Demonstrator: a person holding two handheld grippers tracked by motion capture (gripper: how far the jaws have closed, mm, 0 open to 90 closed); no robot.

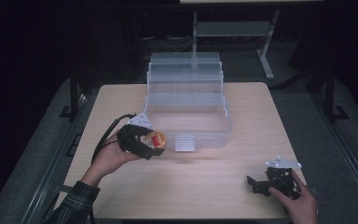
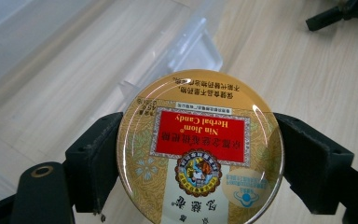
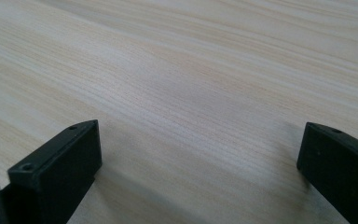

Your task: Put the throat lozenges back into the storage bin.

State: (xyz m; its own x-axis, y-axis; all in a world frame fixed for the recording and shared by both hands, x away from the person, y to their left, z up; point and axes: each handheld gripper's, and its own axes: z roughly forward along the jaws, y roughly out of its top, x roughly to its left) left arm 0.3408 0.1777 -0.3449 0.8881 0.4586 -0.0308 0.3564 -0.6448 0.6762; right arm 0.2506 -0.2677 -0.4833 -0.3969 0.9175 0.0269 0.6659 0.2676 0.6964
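Gold tin (image 2: 199, 149), "Nin Jiom Herbal Candy"

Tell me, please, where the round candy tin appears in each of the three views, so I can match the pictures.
High view: the candy tin sits left of centre, in the left claw, just before the clear plastic box.
Left gripper view: the tin is at bottom centre, clamped between both jaws.
Right gripper view: not in it.
Shared landmark: the pale wooden table.
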